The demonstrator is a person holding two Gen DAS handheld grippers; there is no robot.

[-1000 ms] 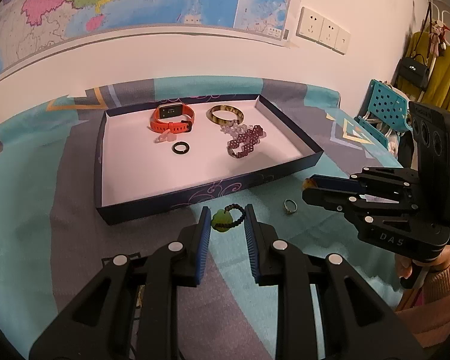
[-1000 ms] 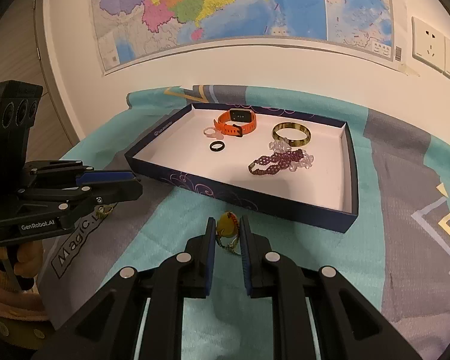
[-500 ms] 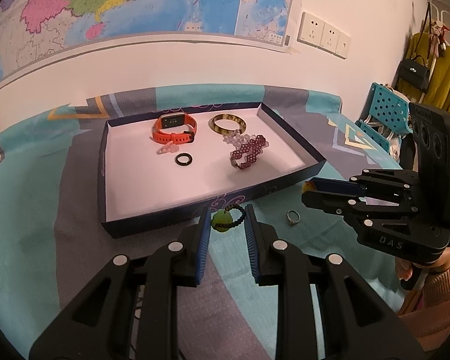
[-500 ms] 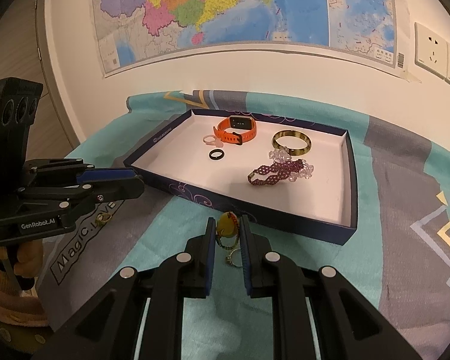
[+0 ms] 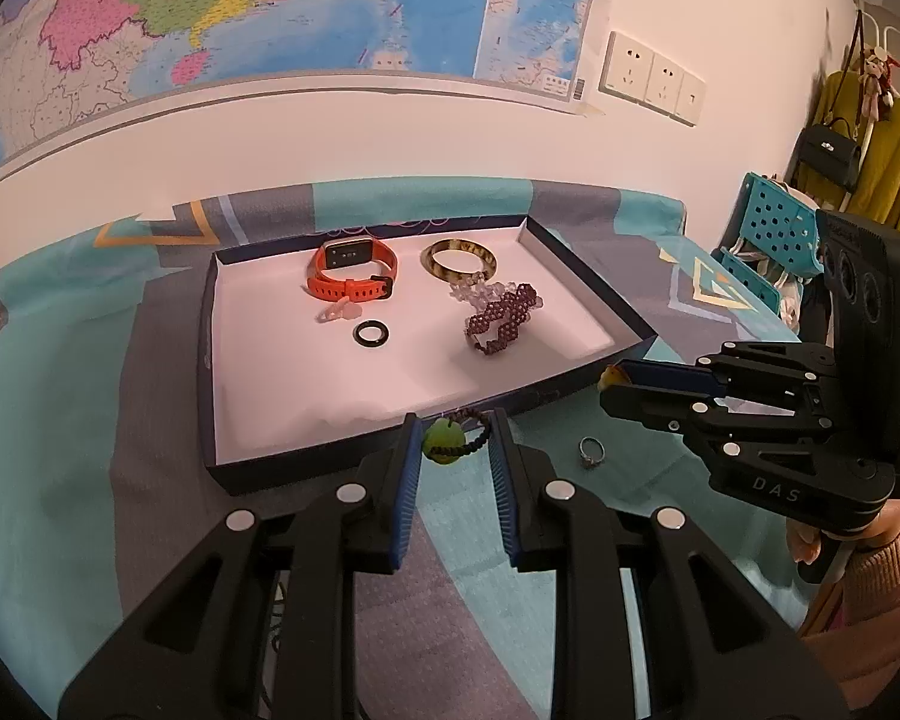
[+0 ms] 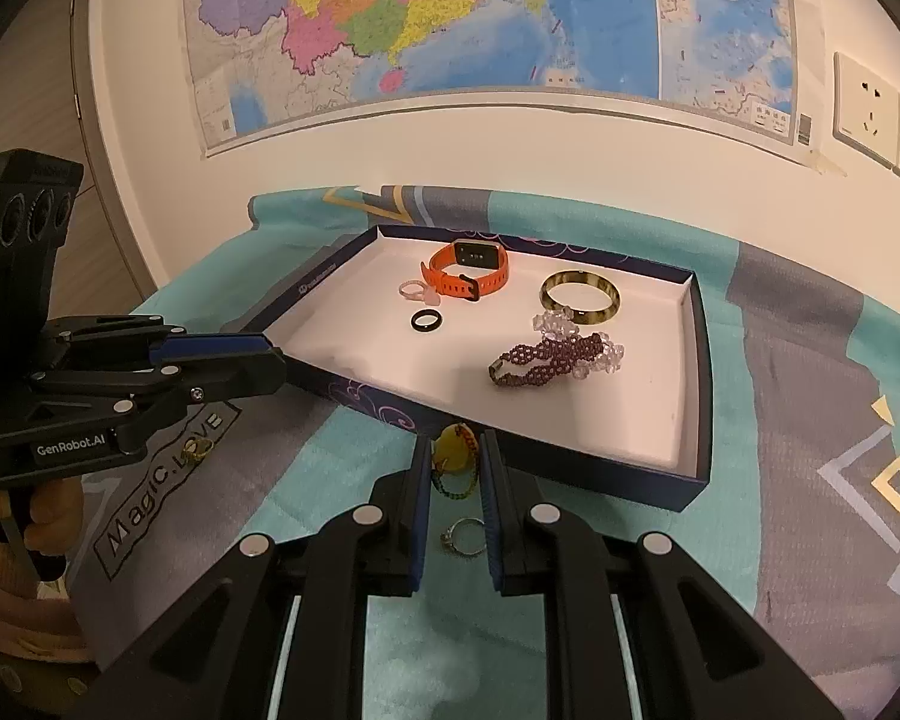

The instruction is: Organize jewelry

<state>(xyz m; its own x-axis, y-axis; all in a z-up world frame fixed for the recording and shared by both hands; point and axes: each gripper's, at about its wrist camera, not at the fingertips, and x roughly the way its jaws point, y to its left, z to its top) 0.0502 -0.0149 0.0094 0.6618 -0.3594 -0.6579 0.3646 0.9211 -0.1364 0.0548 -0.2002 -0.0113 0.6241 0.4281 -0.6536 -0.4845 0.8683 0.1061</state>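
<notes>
Now each hand carries a piece toward the tray (image 5: pixel 210 396): the left gripper (image 5: pixel 450 450) pinches a green-charm bracelet (image 5: pixel 450 439) at lower centre, the right gripper (image 6: pixel 455 468) clamps a yellow-charm bracelet (image 6: pixel 453 456), and both need lifting over the near wall before letting go.

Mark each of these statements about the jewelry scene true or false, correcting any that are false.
1. The orange watch lies inside the tray. True.
2. The left gripper holds a bracelet with a green bead. True.
3. The silver ring lies in the tray. False: it lies on the cloth, in front of the tray.
4. The black ring is threaded on the watch strap. False: it lies apart on the tray floor.
5. The right gripper is empty. False: it holds a bracelet with a yellow bead.
</notes>
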